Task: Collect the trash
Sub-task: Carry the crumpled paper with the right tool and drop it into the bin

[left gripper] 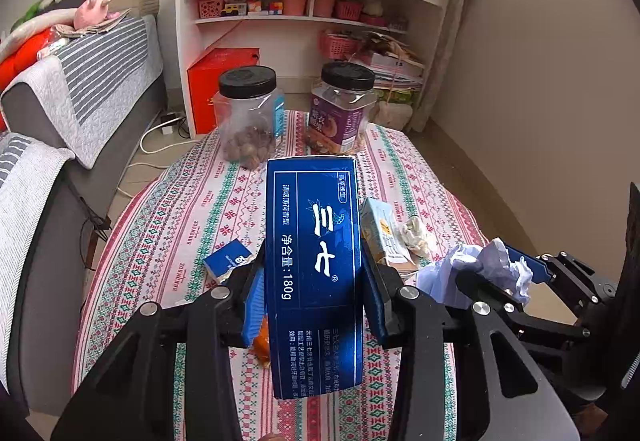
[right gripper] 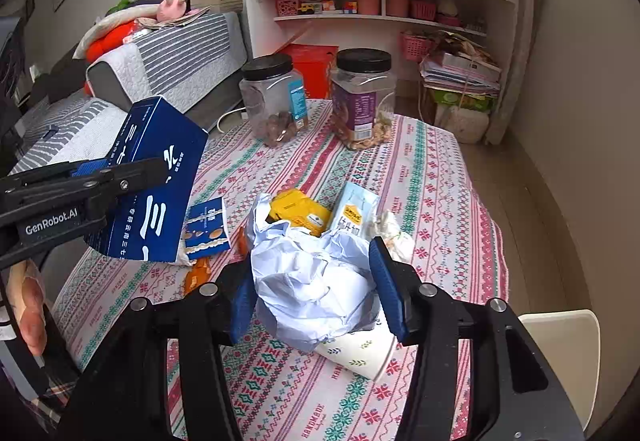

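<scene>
My left gripper point(left gripper: 314, 265) is shut on a tall dark blue toothpaste box point(left gripper: 314, 273), held above the patterned tablecloth point(left gripper: 192, 209). The same box point(right gripper: 156, 177) and left gripper point(right gripper: 120, 173) appear at the left of the right wrist view. My right gripper point(right gripper: 310, 261) is shut on a crumpled wad of pale paper point(right gripper: 312, 281), also seen as the paper point(left gripper: 488, 265) at the right. A leaf-print paper cup point(right gripper: 360, 355) shows just under the wad; I cannot tell whether it is lifted. On the cloth lie a small blue packet point(right gripper: 206, 225), a yellow packet point(right gripper: 298, 211), a milk carton point(right gripper: 354, 211), a tissue point(right gripper: 390, 229) and an orange wrapper point(right gripper: 196, 273).
Two clear jars with black lids point(left gripper: 248, 117) point(left gripper: 344, 109) stand at the table's far end. A grey sofa with striped covers point(left gripper: 80, 101) runs along the left. A white shelf unit point(left gripper: 312, 21) and a red box point(left gripper: 208, 81) stand behind. A white chair point(right gripper: 560, 345) sits at lower right.
</scene>
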Available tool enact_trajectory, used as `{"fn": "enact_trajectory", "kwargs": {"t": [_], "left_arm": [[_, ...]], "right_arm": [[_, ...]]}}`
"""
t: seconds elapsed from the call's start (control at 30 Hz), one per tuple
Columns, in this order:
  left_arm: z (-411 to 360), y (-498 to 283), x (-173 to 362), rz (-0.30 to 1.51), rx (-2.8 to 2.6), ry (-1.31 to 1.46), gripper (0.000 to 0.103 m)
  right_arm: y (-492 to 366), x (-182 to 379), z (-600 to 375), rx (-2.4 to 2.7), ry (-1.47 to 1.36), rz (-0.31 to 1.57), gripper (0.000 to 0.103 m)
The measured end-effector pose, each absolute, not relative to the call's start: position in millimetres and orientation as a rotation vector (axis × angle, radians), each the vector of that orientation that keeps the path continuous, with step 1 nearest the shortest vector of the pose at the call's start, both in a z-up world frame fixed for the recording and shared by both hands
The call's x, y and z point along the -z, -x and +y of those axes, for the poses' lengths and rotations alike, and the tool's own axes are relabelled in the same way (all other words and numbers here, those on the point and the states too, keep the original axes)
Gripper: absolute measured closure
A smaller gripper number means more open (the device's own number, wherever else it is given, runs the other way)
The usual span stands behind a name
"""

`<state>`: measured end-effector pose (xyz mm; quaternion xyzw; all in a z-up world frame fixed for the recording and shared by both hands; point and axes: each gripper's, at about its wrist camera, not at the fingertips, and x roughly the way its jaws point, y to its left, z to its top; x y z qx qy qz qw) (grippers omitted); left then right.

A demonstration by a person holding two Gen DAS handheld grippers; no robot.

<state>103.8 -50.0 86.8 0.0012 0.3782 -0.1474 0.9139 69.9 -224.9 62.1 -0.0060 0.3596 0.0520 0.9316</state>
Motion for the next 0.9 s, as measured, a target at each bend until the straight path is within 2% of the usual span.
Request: {"fn": "enact_trajectory", "kwargs": {"t": [0.9], "left_arm": [[-177.1, -56.3, -86.9, 0.715, 0.529, -0.166, 0.062]], "right_arm": [[-20.4, -71.8, -369.8, 0.3, -0.149, 0.734, 0.053]]}}
